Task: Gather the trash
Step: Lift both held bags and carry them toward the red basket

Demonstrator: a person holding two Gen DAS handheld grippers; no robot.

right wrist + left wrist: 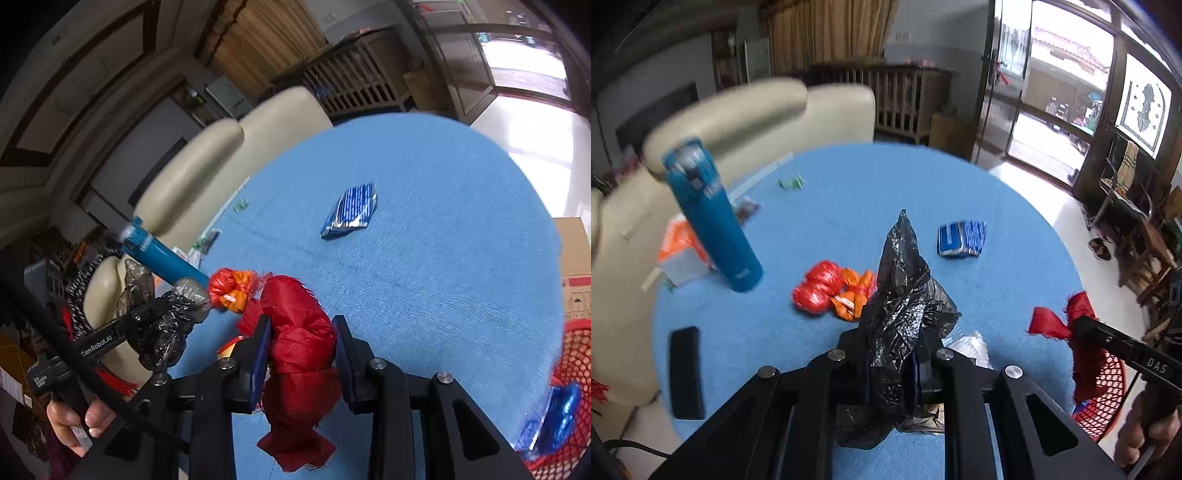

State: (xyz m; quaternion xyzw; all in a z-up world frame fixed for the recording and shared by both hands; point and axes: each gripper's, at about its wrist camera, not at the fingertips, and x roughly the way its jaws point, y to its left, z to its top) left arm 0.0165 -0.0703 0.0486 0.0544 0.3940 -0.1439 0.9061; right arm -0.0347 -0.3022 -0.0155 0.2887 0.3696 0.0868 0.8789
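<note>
My left gripper (892, 363) is shut on a crumpled black plastic bag (905, 295) and holds it above the round blue table (997, 229). My right gripper (301, 349) is shut on a red cloth scrap (301, 354); it also shows at the right of the left wrist view (1067, 325). A red and orange plastic bundle (831, 290) lies on the table just beyond the black bag. A blue foil wrapper (961, 238) lies farther right, also seen in the right wrist view (351, 212). A small green wrapper (791, 182) lies near the far edge.
A blue bottle (713, 218) stands at the table's left. A black phone (686, 373) lies near the left edge. A red mesh basket (569, 391) holding a blue wrapper (561, 413) sits at the right. A beige sofa (738, 114) is behind the table.
</note>
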